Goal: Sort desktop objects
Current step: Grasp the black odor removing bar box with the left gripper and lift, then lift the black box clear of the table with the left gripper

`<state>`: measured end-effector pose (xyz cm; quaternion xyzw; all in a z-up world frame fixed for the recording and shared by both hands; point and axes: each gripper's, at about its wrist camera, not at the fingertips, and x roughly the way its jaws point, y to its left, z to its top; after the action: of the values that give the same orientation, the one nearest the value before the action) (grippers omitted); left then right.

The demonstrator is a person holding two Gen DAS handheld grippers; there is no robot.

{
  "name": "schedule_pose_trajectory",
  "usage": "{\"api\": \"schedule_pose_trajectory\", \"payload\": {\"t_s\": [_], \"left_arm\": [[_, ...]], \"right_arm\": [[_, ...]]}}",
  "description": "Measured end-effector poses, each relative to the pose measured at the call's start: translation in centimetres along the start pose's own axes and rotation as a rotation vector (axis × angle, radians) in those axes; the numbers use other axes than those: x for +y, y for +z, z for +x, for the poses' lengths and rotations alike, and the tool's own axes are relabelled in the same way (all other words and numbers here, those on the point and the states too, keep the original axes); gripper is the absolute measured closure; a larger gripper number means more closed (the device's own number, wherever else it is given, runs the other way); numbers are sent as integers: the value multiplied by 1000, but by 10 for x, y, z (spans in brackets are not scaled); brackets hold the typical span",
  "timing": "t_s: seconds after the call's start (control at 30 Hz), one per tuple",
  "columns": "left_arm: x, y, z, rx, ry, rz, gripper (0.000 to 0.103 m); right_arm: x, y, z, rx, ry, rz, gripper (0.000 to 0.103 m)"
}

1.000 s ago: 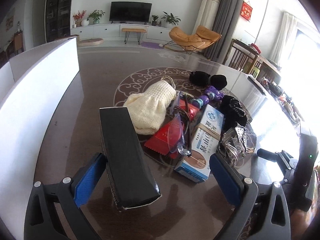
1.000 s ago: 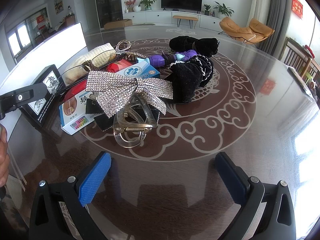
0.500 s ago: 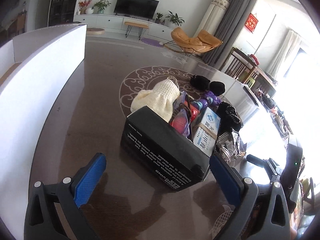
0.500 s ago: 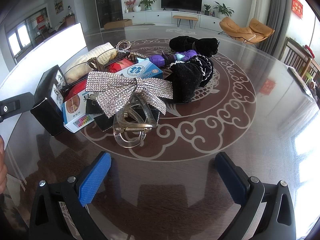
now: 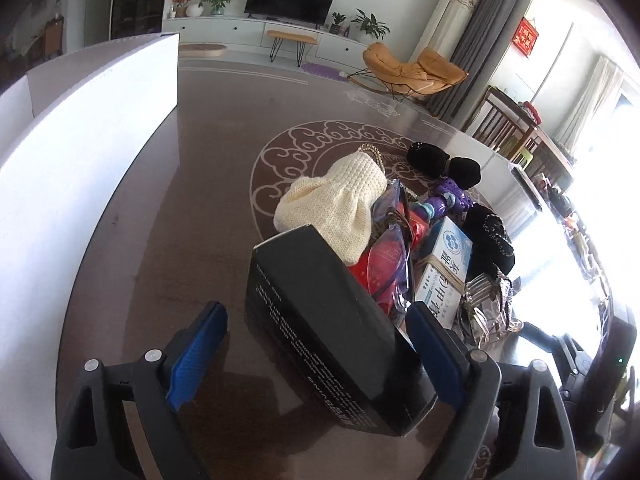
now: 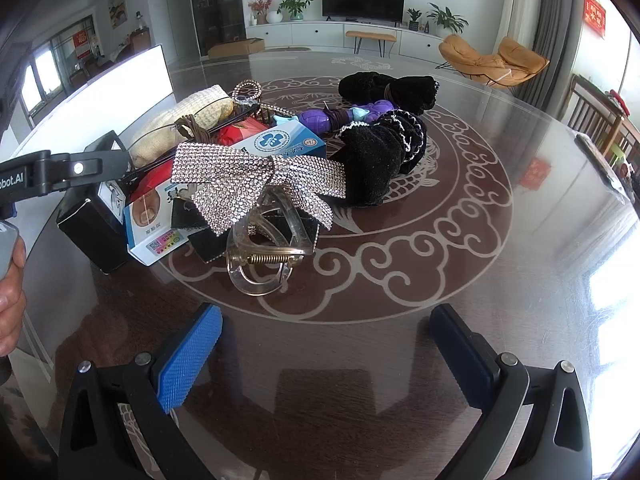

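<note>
A black carton (image 5: pixel 328 328) with white print lies on the dark glass table (image 5: pixel 192 240), between the fingers of my left gripper (image 5: pixel 316 356). Its jaws are closing: the right pad (image 5: pixel 436 356) is at the carton's side, while the left pad (image 5: pixel 196 356) stands off with a gap. In the right wrist view the same carton (image 6: pixel 86 232) sits at the left end of the pile, under the left gripper (image 6: pixel 60 174). My right gripper (image 6: pixel 326 360) hangs open over bare table, short of a clear claw clip (image 6: pixel 264 256) and a rhinestone bow (image 6: pixel 256 184).
The pile also holds a cream knitted pouch (image 5: pixel 332 208), a red packet (image 5: pixel 380 264), a blue-and-white medicine box (image 5: pixel 444 268), purple toys (image 6: pixel 320 120) and black scrunchies (image 6: pixel 380 164). A tall white bin wall (image 5: pixel 80 152) runs along the table's left. A person's hand (image 6: pixel 10 304) shows at the left edge.
The left gripper rolled and moved in on the black carton, which now lies across between narrower jaws instead of beside the left finger. The right gripper has not moved.
</note>
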<state>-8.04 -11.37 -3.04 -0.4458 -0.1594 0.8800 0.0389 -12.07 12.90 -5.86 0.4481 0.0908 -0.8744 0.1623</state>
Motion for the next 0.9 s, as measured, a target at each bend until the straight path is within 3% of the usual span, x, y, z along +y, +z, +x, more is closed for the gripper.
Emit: {"api": "schedule_pose_trajectory", "payload": {"t_s": [0.17, 0.3, 0.57, 0.7, 0.8, 0.9], "left_arm": [[31, -26, -31, -32, 34, -65, 19], [39, -34, -45, -49, 125, -70, 19], [14, -18, -44, -98, 244, 159, 18], [1, -11, -23, -15, 285, 274, 18], [-8, -16, -24, -12, 228, 313, 18], [-32, -31, -33, -50, 180, 426, 18]], "right_arm": [[0, 0, 0, 0, 0, 0, 0], [0, 0, 0, 0, 0, 0, 0], [0, 0, 0, 0, 0, 0, 0], [0, 0, 0, 0, 0, 0, 0], [0, 0, 0, 0, 0, 0, 0], [1, 0, 0, 0, 0, 0, 0]]}}
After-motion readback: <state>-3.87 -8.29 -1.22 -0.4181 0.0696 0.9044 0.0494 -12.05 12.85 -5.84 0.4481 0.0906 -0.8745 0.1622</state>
